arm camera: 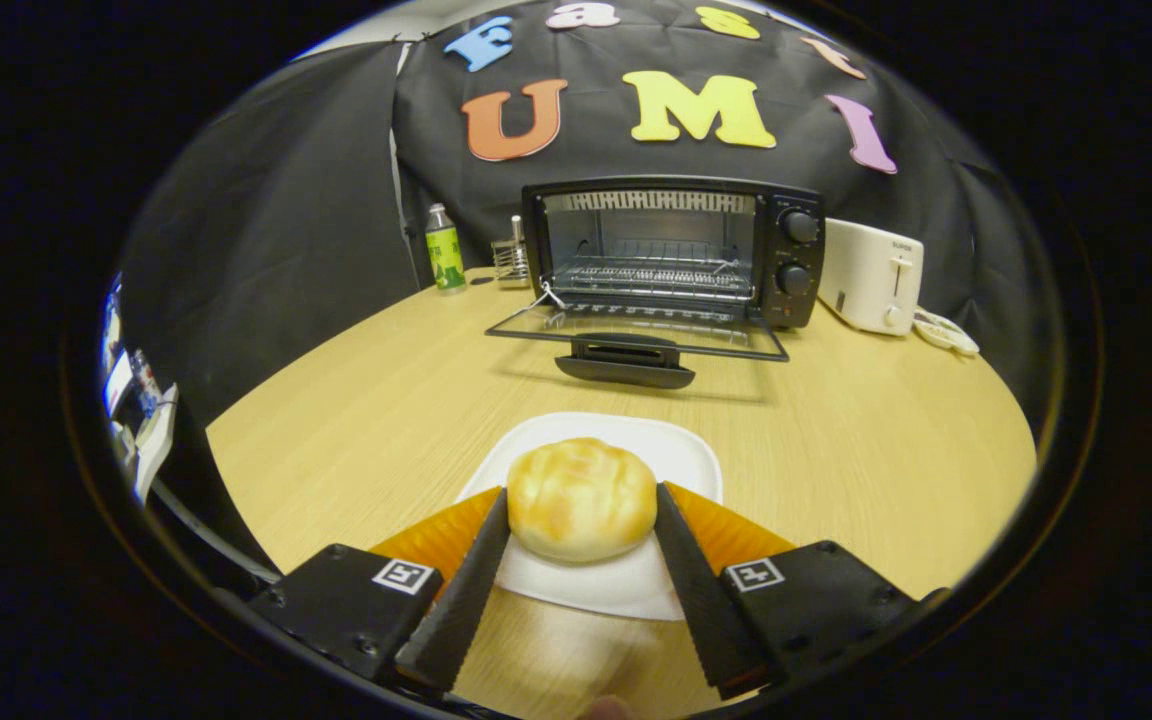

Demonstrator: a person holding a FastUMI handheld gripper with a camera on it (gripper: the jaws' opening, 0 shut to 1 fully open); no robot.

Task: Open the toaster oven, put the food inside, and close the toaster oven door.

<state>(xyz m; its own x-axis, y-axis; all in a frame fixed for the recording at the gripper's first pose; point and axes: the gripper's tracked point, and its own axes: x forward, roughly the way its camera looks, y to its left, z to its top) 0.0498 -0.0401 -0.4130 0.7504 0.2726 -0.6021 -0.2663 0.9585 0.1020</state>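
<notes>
A bun (581,497) sits on a plate (681,455) at the surface's (386,420) near edge, between the jaws. The toaster oven (674,250), door (636,335) down, stands at the far edge, a bottle (445,250) left, a toaster (873,276) right.

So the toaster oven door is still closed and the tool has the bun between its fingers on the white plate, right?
Not quite: the toaster oven door is open, folded down flat, as the gripper view shows. The tool does have the bun between its fingers on the white plate.
</notes>
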